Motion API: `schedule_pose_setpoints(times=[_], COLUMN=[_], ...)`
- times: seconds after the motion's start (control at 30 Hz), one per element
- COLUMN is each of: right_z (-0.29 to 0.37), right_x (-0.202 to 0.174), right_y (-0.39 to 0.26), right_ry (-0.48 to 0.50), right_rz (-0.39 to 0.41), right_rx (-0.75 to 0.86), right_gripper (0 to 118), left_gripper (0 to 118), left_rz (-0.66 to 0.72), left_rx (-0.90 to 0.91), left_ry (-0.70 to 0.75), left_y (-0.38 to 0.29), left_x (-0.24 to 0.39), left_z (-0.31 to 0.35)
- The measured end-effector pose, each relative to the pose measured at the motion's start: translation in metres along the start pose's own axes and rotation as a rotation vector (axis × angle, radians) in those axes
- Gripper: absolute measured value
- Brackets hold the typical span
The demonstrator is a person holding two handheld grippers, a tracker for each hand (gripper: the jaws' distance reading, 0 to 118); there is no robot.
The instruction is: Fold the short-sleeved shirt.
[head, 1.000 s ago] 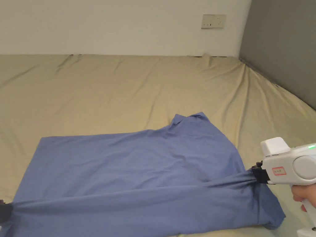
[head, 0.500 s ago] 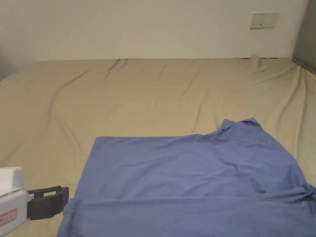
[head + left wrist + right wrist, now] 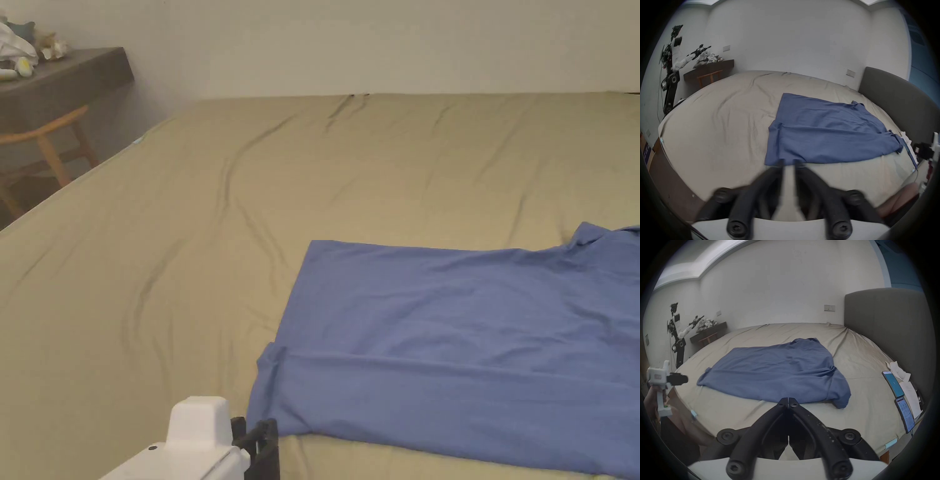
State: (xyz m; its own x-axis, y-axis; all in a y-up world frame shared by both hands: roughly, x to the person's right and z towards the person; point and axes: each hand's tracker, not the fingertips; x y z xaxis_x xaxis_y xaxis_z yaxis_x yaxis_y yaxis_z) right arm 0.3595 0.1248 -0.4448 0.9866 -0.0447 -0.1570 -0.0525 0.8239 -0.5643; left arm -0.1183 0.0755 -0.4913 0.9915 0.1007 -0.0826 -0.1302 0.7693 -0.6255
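The blue shirt (image 3: pixel 462 350) lies spread on the bed (image 3: pixel 187 250), its near long edge turned over onto the body, collar end toward the headboard (image 3: pixel 886 331). The left gripper (image 3: pixel 788 162) hovers just short of the shirt's hem corner, jaws slightly apart and empty. The right gripper (image 3: pixel 788 400) hangs off the shirt's near edge, jaws together on nothing. I'd judge one lengthwise fold laid; next, each gripper needs a fresh pinch on the far edge.
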Motion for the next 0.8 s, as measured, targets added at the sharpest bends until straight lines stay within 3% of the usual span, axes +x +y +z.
schedule_pose_setpoints(times=[0.03,0.07,0.13,0.2,0.27,0.33,0.37,0.43,0.5,0.53,0.57,0.7,0.73,0.77,0.8], right_z=[0.001,0.002,0.001,0.004,0.004,0.004,0.004,0.003,0.002,-0.002,-0.006,-0.022,-0.028,-0.032,-0.041], right_x=[-0.003,-0.005,0.009,0.012,0.021,0.032,0.036,0.046,0.05,0.057,0.064,0.092,0.105,0.111,0.124], right_y=[0.001,0.002,0.0,0.001,-0.001,-0.002,-0.006,-0.007,-0.009,-0.009,-0.009,-0.007,-0.005,-0.001,0.003], right_ry=[0.002,0.0,0.007,-0.013,-0.043,-0.054,-0.063,-0.083,-0.109,-0.119,-0.129,-0.28,-0.293,-0.258,-0.2], right_rz=[0.008,0.015,0.023,0.023,0.007,-0.023,-0.036,-0.04,-0.025,-0.025,-0.032,0.032,-0.006,-0.054,-0.094], right_rx=[-0.001,-0.002,-0.003,0.002,0.007,0.001,-0.006,-0.015,-0.018,-0.024,-0.029,-0.018,-0.023,-0.034,-0.071], right_gripper=[1,1,1,1,1,1,1,1,1,1,1,2,11,32,64], left_gripper=[112,118,105,105,79,71,56,3,3,3,3,3,3,3,3], left_rz=[0.0,-0.012,0.031,0.09,0.139,0.039,-0.021,0.005,0.022,-0.038,-0.078,-0.084,-0.076,-0.069,-0.063], left_rx=[-0.045,-0.073,-0.039,-0.111,-0.162,-0.166,-0.15,-0.152,-0.134,-0.139,-0.136,-0.049,-0.045,-0.039,-0.041], left_ry=[-0.003,-0.003,0.031,0.04,0.05,0.086,0.083,0.054,-0.02,0.067,0.016,0.017,0.016,0.001,-0.012], left_y=[0.004,0.008,0.017,0.026,0.026,0.018,0.019,0.025,0.025,0.024,0.022,0.035,0.042,0.047,0.051], left_x=[-0.004,-0.003,-0.009,-0.012,-0.014,0.001,0.008,0.012,0.021,0.024,0.026,0.018,0.014,0.009,0.005], left_z=[-0.017,-0.029,-0.053,-0.075,-0.093,-0.103,-0.098,-0.091,-0.086,-0.085,-0.081,-0.053,-0.047,-0.043,-0.041])
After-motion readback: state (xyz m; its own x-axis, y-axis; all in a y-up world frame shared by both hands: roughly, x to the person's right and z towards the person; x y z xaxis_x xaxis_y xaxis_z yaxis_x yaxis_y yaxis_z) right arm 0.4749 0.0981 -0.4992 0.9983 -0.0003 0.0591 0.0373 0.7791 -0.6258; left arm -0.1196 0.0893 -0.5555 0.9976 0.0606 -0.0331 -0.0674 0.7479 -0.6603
